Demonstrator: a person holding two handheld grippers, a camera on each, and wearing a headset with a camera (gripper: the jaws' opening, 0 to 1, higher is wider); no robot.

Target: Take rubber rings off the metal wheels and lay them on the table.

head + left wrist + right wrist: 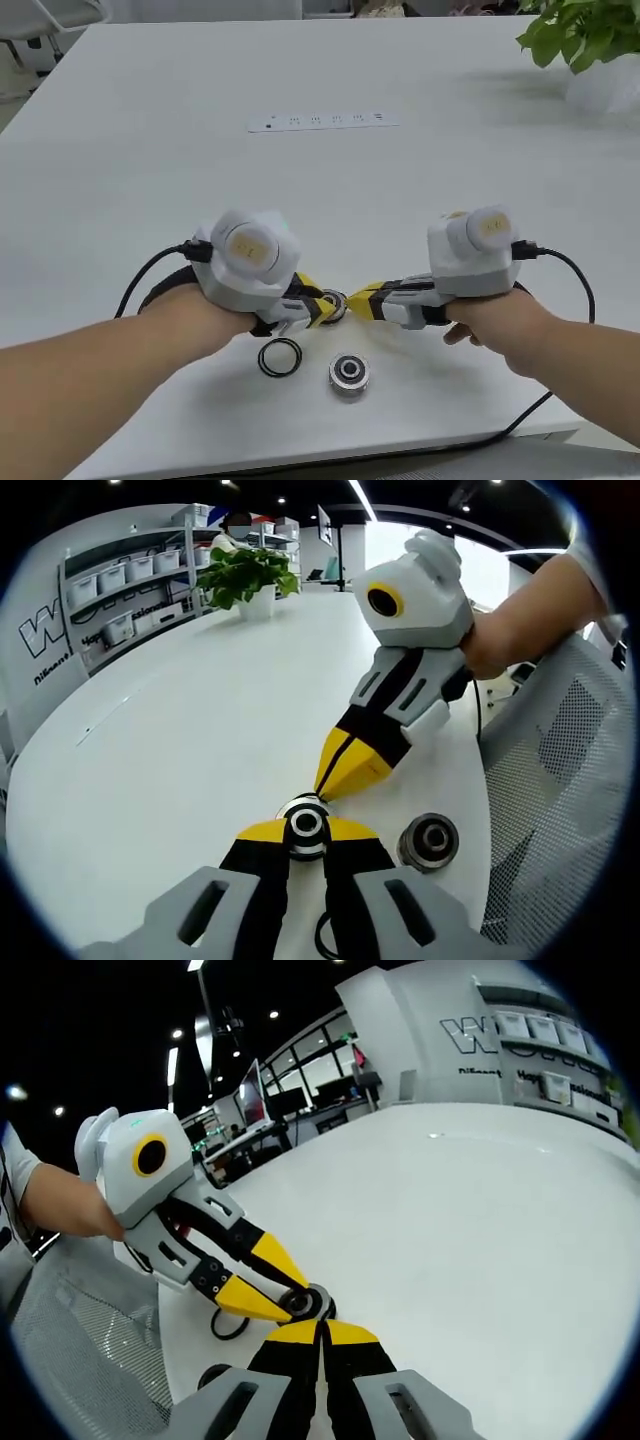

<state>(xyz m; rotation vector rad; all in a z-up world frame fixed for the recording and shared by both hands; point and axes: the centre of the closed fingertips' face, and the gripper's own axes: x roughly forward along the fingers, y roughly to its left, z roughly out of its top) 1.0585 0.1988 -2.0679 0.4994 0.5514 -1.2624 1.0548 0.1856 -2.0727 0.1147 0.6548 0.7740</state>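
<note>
White, smooth tabletop [420, 180] carries the work close to its near edge. There the left gripper [316, 308] clamps a small round metal wheel [305, 824] between its yellow jaws. The right gripper [322, 1328], jaws pressed together, meets the wheel's rim; whether it has pinched the ring cannot be told. Peeling appears to be in hand, and the next move calls for a steady outward pull. A second wheel [348, 372], shiny and apparently stripped, sits beside a thin black rubber ring [280, 357] lying flat.

Shiny metal wheel [306, 823], rubber ring [280, 357], matt table [400, 180]
</note>
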